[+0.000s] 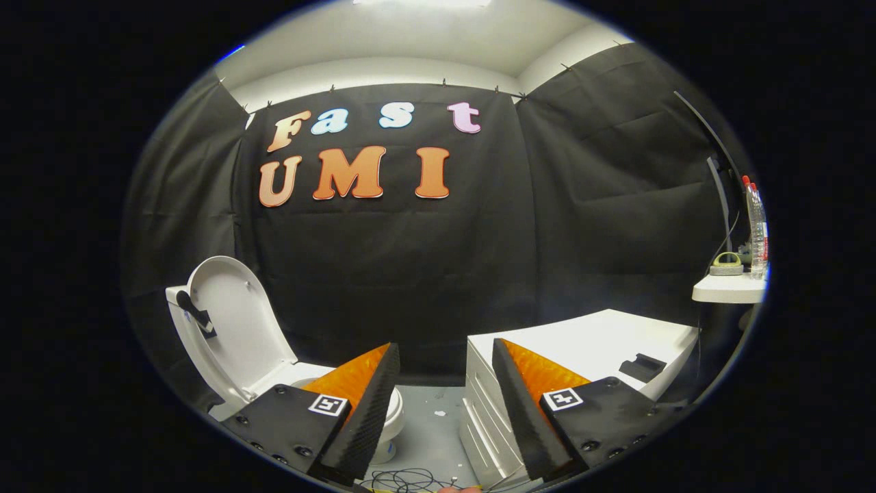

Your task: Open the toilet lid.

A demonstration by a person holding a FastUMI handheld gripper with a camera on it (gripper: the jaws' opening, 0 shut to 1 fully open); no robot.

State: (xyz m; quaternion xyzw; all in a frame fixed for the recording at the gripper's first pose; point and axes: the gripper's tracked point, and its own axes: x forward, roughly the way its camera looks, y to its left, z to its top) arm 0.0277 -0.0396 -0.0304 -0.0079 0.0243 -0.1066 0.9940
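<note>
My gripper [445, 356] hangs released, fingers spread on nothing, right of the toilet lid [233, 322], which stands upright against the tank; I could knock it shut.

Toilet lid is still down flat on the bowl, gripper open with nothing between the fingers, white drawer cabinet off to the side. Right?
Not quite. In the gripper view the toilet lid stands raised, leaning back, not down on the bowl. The rest holds: the gripper is open with nothing between its fingers, and the white drawer cabinet sits beside the toilet.
</note>
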